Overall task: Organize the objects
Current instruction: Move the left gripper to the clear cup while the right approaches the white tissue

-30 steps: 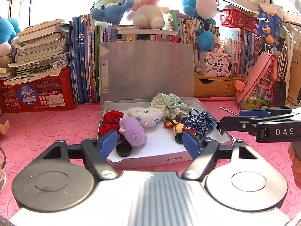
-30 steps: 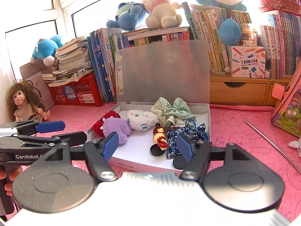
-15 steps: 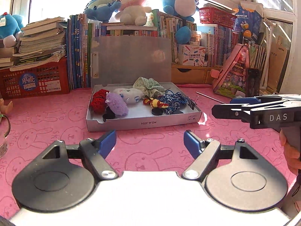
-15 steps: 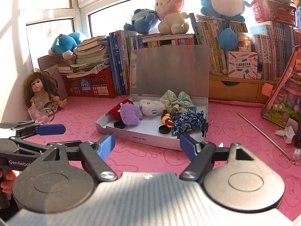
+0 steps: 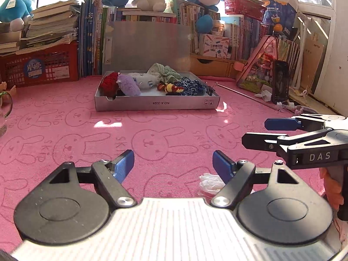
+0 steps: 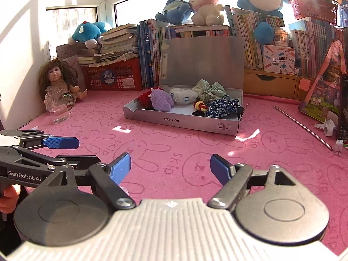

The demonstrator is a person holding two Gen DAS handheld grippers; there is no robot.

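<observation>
Left wrist view: grey box [image 5: 156, 104] at 12 o'clock on pink bench [image 5: 65, 134], lid up, holds plush toys [image 5: 128, 84] & blue pouch [image 5: 191, 87]. Left gripper [image 5: 173, 164] & right gripper [image 6: 170, 167] jaws open, empty, well apart from box. Sorting prob done; lid not yet closed.

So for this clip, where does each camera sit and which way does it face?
Left wrist: on the left gripper, low over the pink mat, facing the silver box; the right gripper shows at right.
Right wrist: on the right gripper, facing the same box; the left gripper shows at left.
Shared: box, mat, bookshelf, each other's fingers.
</observation>
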